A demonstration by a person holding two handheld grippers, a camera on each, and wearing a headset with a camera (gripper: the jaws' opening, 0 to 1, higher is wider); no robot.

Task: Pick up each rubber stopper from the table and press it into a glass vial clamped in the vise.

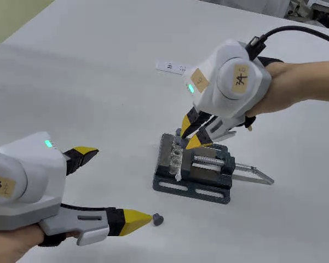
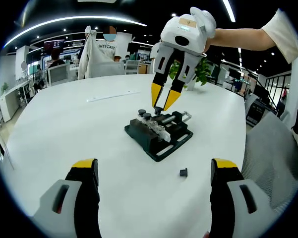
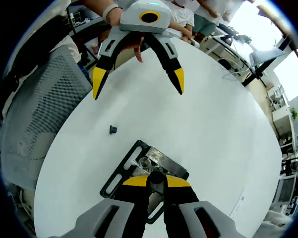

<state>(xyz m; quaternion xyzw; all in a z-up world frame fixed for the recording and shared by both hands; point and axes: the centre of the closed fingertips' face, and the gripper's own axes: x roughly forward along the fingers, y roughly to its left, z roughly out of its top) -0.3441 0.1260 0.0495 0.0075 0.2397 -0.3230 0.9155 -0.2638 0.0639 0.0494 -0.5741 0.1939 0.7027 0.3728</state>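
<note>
Now, right hand-held gripper (image 1: 189,137) clamped on stopper (image 3: 156,176), left hand-held gripper (image 1: 119,184) apart beside loose stopper (image 1: 157,219)

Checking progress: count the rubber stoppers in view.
2 for sure: a loose stopper on the table by the left gripper, and a held stopper between the right gripper's jaws over the vise. Dark tops on vials there may be more.

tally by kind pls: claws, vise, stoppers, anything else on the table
Claws: 2 (left claw, right claw)
Vise: 1
Stoppers clearly seen: 2 (loose stopper on the table, held stopper in the right claw)
White strip: 1
Total: 6
Vials and any stoppers already seated in the vise: too crowded to count.
</note>
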